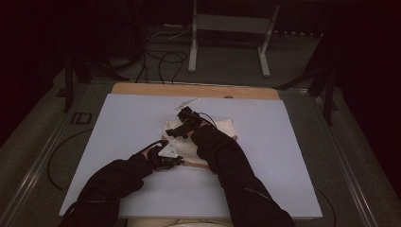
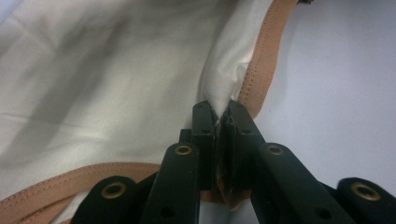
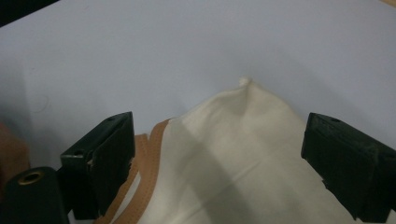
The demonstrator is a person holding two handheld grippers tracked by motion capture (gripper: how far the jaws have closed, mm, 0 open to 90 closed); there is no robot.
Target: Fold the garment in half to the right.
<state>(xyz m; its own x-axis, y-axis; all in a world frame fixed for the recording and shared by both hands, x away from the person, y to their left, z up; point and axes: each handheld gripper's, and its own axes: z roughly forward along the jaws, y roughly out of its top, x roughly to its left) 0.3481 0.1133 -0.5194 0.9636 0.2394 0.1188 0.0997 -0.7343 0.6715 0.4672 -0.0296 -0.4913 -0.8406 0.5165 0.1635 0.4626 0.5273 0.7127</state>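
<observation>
A cream cloth bag [image 1: 208, 135] with a tan strap [image 2: 261, 65] stitched along its edge lies crumpled on the white board [image 1: 123, 137] that covers the table, a little forward of the board's middle and between the person's two hands. In the left gripper view the left gripper [image 2: 222, 119] has its jaws pressed together on a fold of the cream fabric right where the strap meets it, the cloth rising in a pinched ridge from between the pads. From above, that gripper [image 1: 166, 152] sits at the bag's near left corner with its grey plate facing up. The right gripper [image 3: 217, 154] stands with its jaws spread wide over the fabric, one jaw beside the tan strap and the other on the far side of the cloth, neither pad pressing on it; a small pointed corner of the bag [image 3: 244, 82] lies ahead of it on the board. From above it [image 1: 182, 124] hovers at the bag's far left end. Beyond the board runs a wooden table edge [image 1: 194, 90], then a grey floor with cables [image 1: 165, 59] and a metal stand [image 1: 231, 28].
</observation>
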